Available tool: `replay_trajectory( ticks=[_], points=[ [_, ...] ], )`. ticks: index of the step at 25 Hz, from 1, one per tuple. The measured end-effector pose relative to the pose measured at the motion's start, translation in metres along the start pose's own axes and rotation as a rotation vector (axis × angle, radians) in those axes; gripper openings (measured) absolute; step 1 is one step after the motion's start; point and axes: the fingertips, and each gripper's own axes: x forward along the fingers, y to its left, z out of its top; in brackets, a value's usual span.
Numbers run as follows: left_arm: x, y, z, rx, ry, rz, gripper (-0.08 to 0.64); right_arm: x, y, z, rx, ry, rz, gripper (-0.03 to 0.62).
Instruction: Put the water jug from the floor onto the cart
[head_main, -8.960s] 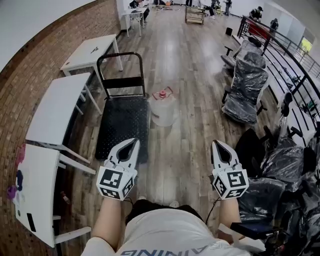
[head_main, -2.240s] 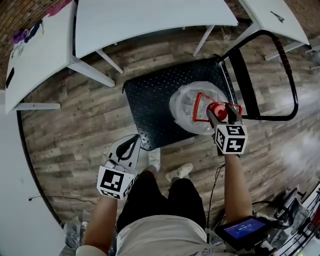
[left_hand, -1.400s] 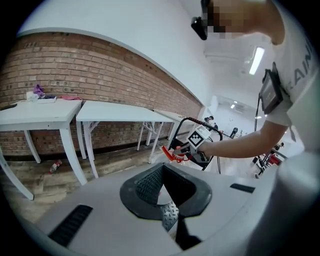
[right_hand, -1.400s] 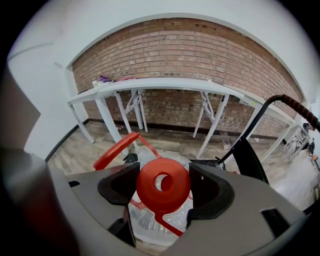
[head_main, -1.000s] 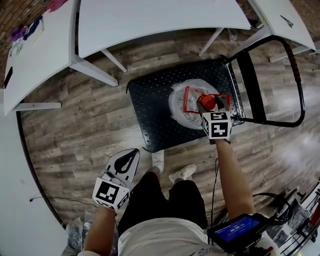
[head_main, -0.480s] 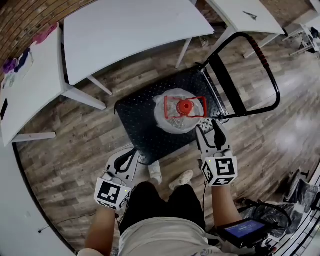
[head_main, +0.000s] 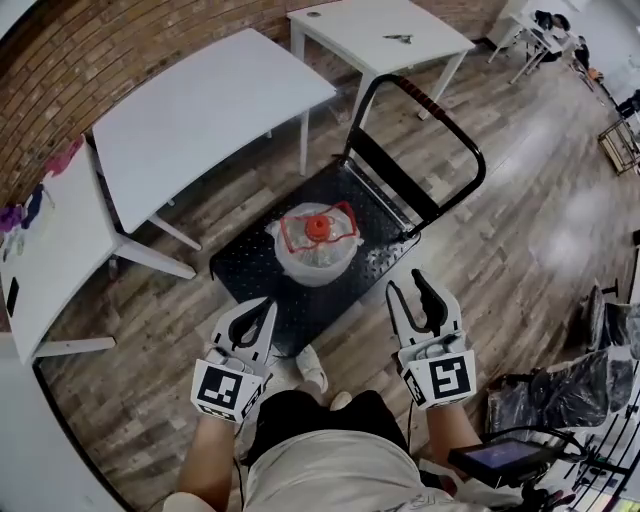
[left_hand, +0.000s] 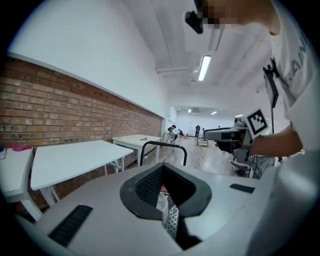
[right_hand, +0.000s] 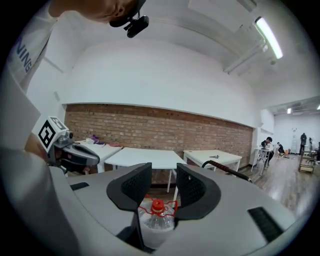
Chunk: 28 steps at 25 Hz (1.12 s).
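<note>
Lying across the wood floor, the cart (head_main: 255, 270) carries the jug (head_main: 315, 240), which stands upright on the deck, cap up, toward the handle end. The jug is ahead of both tongs and well apart from them. The right tongs (head_main: 408, 285) point straight at it; their jaws stand apart, have just been closing, and have nothing between them. The left tongs (head_main: 262, 306) are closed and empty. Neither is clearly nearer. The jug looks placed, so no further grasp seems needed.

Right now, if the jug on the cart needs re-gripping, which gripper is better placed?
Probably right. The right gripper has jaws apart, though just closing partway, empty, with the water jug lined up ahead; the left gripper is shut.
</note>
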Motion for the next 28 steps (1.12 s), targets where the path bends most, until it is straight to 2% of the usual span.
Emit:
replay_trajectory(
  ticks=[3,9,13,21,28],
  points=[
    [-0.014,-0.019,0.017,0.027,-0.019,-0.001,0.002,-0.031,0.003,0.005,-0.012,-0.039,-0.041,0.104],
    [-0.058,-0.075,0.042,0.075,-0.075,-0.003,0.001,-0.102,0.011,0.018,-0.017,-0.101,-0.058,0.05],
    [-0.095,-0.104,0.044,0.047,-0.102,0.022,0.002,-0.155,0.021,0.032,-0.021,-0.149,-0.085,0.008],
    [-0.155,-0.148,0.075,0.095,-0.168,0.052,0.002,-0.228,0.04,0.055,-0.002,-0.194,-0.108,0.005],
    [-0.176,-0.146,0.08,0.105,-0.196,0.057,0.002,-0.241,0.056,0.072,-0.003,-0.206,-0.107,0.005]
  ],
)
